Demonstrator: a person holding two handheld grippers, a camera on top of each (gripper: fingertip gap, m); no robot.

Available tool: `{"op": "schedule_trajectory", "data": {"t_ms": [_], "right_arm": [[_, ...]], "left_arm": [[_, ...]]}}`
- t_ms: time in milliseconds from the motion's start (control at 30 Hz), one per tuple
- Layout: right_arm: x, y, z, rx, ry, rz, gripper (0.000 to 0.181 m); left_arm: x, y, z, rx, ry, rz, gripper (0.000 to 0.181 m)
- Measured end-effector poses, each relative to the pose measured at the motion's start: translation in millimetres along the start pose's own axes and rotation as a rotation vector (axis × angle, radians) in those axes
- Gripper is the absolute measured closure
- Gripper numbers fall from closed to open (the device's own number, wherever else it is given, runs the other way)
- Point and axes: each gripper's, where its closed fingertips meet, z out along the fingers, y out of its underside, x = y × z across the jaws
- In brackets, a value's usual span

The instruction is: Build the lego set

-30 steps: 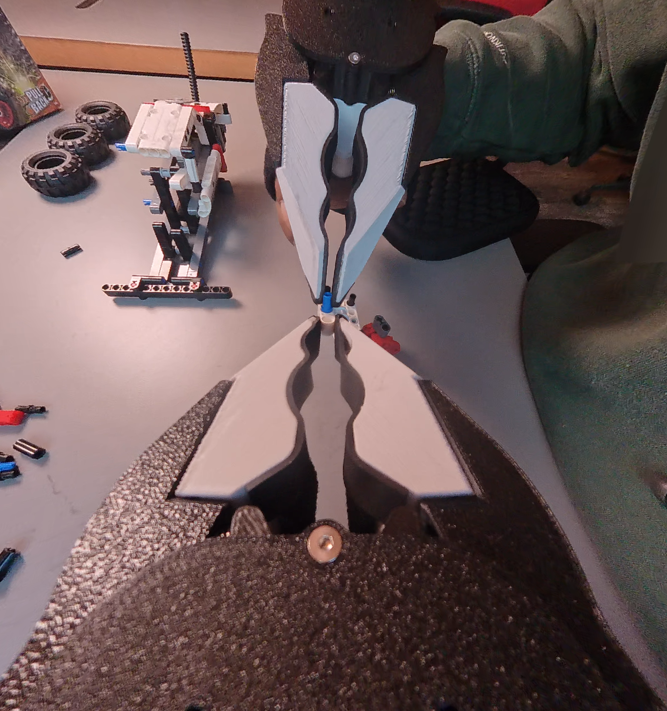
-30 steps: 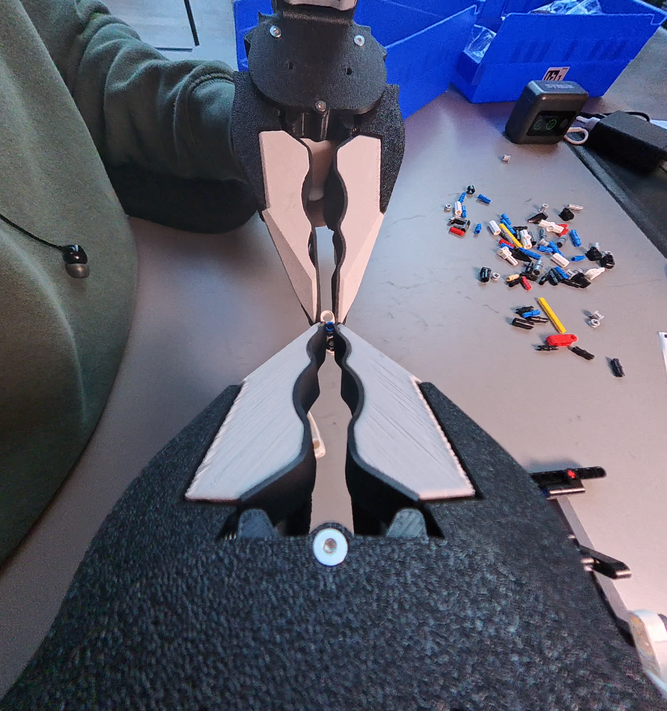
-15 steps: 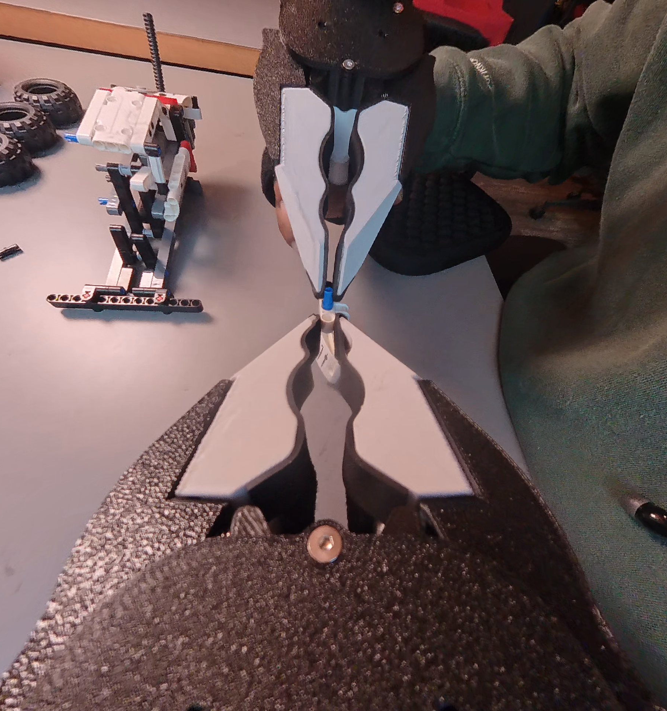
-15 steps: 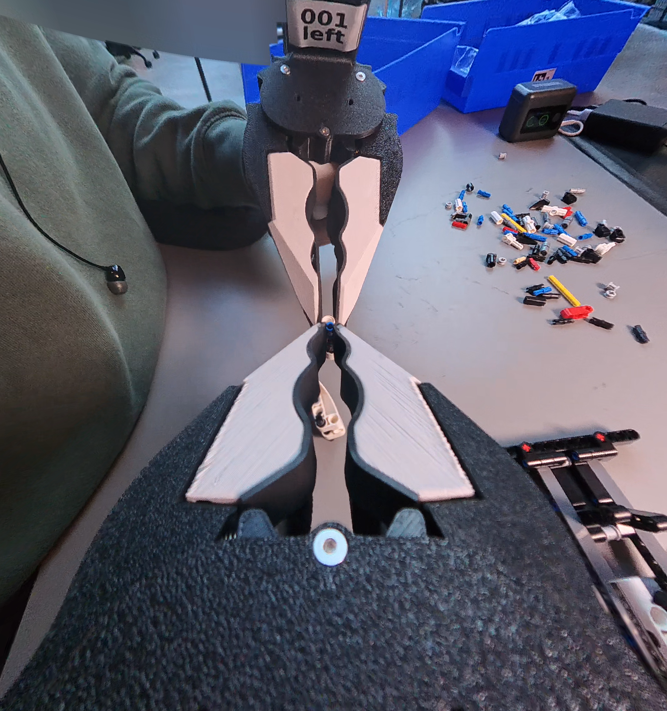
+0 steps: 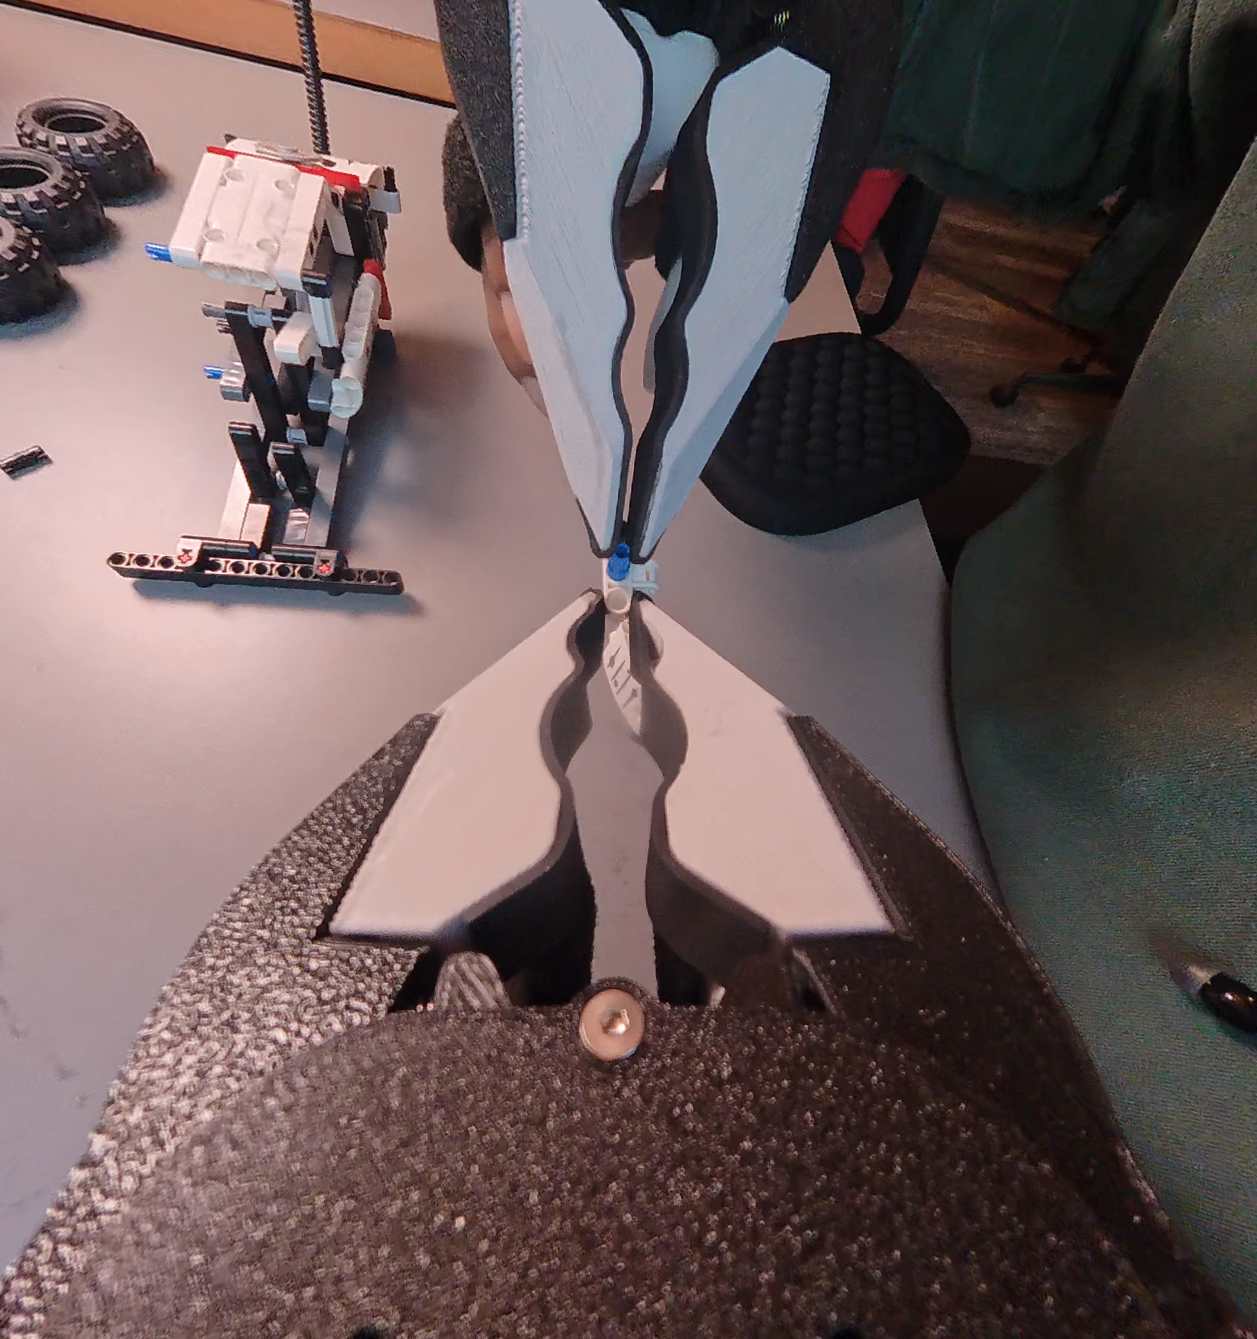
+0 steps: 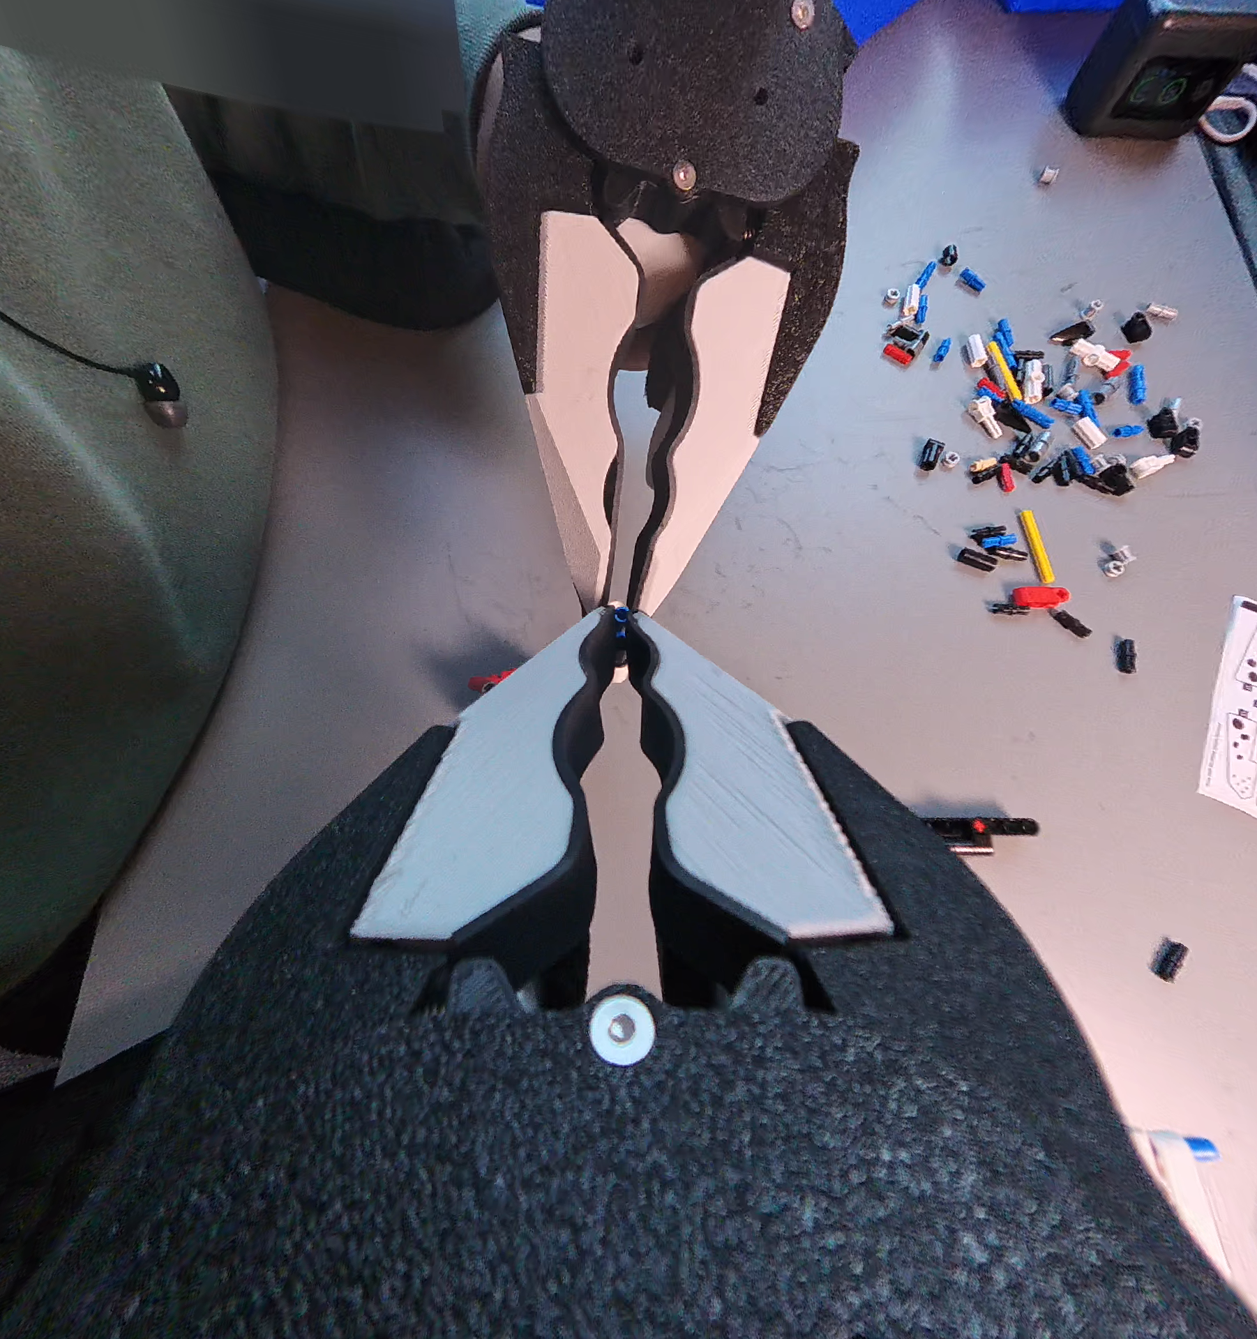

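The left gripper [image 5: 617, 600] is pinched nearly closed on a white curved piece [image 5: 624, 670], which runs back between its fingers above the grey table [image 5: 140, 724]. Meeting it tip to tip, the right gripper [image 5: 625, 552] points steeply down (a green sleeve [image 5: 1046, 94] behind it), closed on a blue pin [image 5: 617, 564] seated in the white piece's end. Farther left stands the part-built model [image 5: 285, 326], with black tyres [image 5: 24, 210] beyond it. In the right wrist view, loose small parts [image 6: 1039, 406] are scattered at far right, near a sticker sheet [image 6: 1256, 717].
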Motion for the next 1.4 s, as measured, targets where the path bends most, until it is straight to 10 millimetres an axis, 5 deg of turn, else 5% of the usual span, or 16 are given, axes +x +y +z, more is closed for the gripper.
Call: {"op": "schedule_trajectory", "data": {"t_ms": [267, 433, 500, 533, 800, 833, 900, 933, 1000, 1067, 1200, 1400], "right_arm": [[15.0, -17.5, -5.1, 0.399, 0.029, 0.278, 0.18], [11.2, -26.7, -3.9, 0.642, 0.053, 0.358, 0.179], [10.3, -28.6, 1.7, 0.672, 0.064, 0.354, 0.179], [8.4, -31.5, 2.1, 0.698, 0.049, 0.357, 0.179], [2.5, -14.0, 14.2, 0.595, 0.03, 0.313, 0.18], [5.7, -17.6, 5.0, 0.654, 0.027, 0.325, 0.181], [34.6, -25.4, -65.1, 0.918, 0.083, 0.411, 0.181], [36.5, -14.3, -67.2, 0.819, 0.159, 0.351, 0.181], [24.0, 2.4, -32.6, 0.583, 0.166, 0.322, 0.181], [20.8, -2.8, -19.6, 0.53, 0.171, 0.296, 0.181], [21.2, -20.8, -7.1, 0.482, 0.163, 0.226, 0.155], [17.2, -18.9, 22.7, 0.385, 0.113, 0.205, 0.168]], "left_arm": [[-10.0, -16.1, -21.9, 0.161, -0.032, -0.056, 0.174], [-5.3, -17.9, -33.0, 0.327, 0.086, -0.224, 0.138], [0.9, -21.3, -27.9, 0.336, 0.092, -0.202, 0.145], [4.4, -21.5, -25.0, 0.321, 0.083, -0.166, 0.164], [3.5, 3.1, -13.5, 0.135, 0.006, -0.063, 0.166], [1.3, 6.8, -11.9, 0.117, 0.001, -0.069, 0.167], [-18.8, 51.7, -11.8, -0.059, -0.094, -0.07, 0.166], [-15.9, 42.0, -19.5, 0.057, -0.054, -0.148, 0.166], [-18.5, 9.4, -37.2, 0.169, -0.106, -0.09, 0.166], [-18.6, -7.3, -35.9, 0.164, -0.107, -0.027, 0.166], [-20.2, 3.7, -22.0, 0.1, -0.132, 0.024, 0.166], [-14.5, 2.0, -21.2, 0.089, -0.182, 0.081, 0.166]]}}
